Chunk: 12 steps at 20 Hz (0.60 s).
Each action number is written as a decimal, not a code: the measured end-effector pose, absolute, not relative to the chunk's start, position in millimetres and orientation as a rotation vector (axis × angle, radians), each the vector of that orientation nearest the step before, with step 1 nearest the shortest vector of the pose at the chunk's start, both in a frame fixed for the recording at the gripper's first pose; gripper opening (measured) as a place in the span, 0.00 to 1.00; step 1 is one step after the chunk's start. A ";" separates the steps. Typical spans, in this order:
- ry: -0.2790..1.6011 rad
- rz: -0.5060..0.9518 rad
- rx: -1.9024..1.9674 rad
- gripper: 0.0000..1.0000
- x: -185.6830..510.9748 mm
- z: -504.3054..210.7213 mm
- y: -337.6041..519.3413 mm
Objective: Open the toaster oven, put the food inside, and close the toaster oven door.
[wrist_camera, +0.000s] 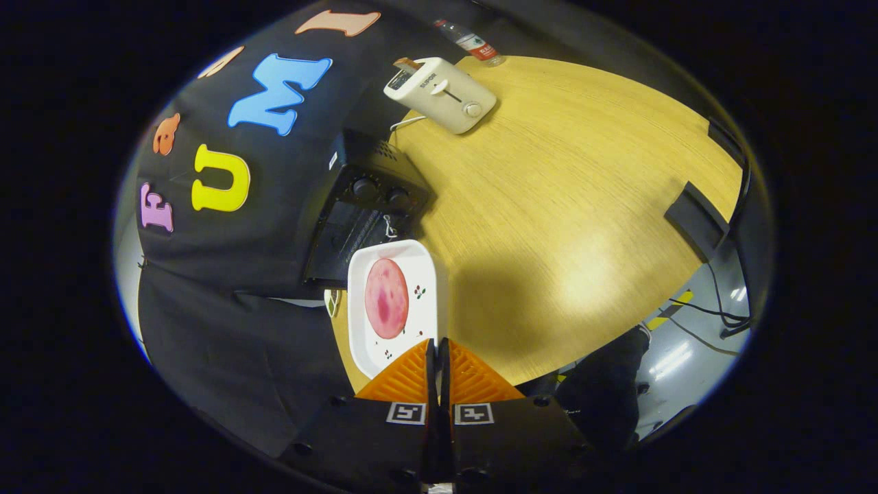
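I hold the tongs (437,343) clamped on the rim of the white plate (391,302) with the food (386,298), just before the black toaster oven (363,213) on the bench (562,206), so next I must judge its door.
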<state>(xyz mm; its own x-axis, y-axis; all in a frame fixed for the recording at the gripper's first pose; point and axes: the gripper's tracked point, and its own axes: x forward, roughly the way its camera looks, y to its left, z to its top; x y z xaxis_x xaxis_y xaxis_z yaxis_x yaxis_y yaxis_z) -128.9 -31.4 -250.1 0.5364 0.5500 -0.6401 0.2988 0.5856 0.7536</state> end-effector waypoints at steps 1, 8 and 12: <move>1.034 0.191 0.982 0.01 -124.9 -246.8 -21.9; 1.055 0.216 0.995 0.02 -77.9 -249.8 45.1; 1.072 0.214 1.012 0.01 -49.3 -264.2 77.7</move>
<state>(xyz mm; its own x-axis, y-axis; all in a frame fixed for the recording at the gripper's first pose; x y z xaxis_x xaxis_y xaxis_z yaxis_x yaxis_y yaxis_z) -49.3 77.7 -264.2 0.5051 0.5926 -0.6275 0.3064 0.5566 0.7722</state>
